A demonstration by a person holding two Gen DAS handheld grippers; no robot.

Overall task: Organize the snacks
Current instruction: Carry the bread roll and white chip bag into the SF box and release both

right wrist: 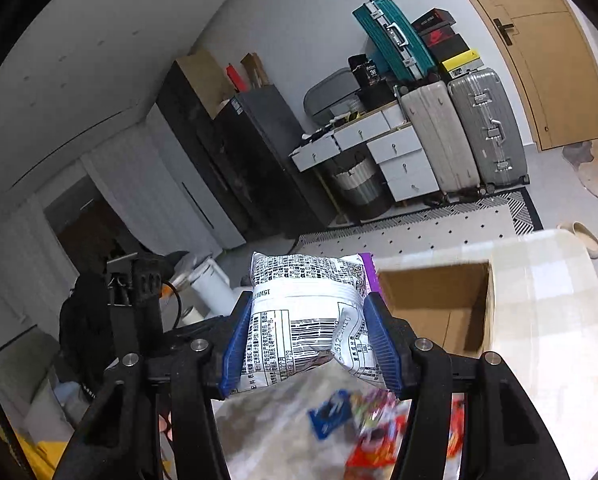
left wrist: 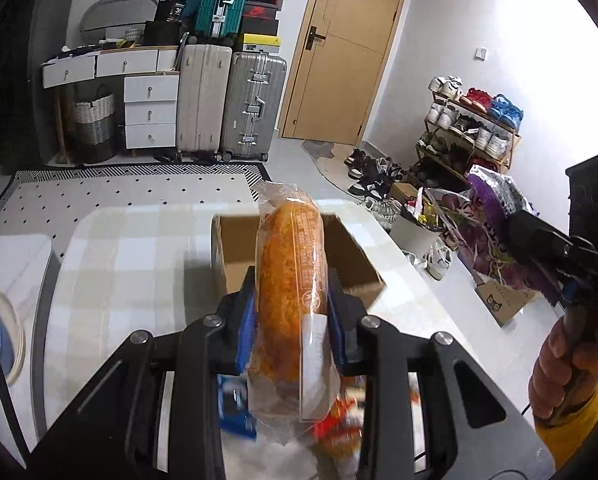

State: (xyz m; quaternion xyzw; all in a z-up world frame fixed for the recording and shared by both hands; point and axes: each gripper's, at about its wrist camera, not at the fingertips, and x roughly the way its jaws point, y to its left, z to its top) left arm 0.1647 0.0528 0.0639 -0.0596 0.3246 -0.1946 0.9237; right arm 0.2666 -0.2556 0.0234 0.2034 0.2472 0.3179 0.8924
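Step judged: carrying snacks to cardboard box (left wrist: 235,248).
Left gripper (left wrist: 291,312) clamped wrapped orange bread roll (left wrist: 291,264); box just ahead, below tips.
Right gripper (right wrist: 307,340) gripped purple-white snack bag (right wrist: 303,320); box ahead to its right.
Next: bring each over opening, then release.

Left gripper (left wrist: 291,300) clamped; right gripper (right wrist: 309,340) clamped.

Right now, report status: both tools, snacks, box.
Left tool shut on wrapped bread. Right tool shut on purple snack bag. Cardboard box open ahead, nothing in the way.
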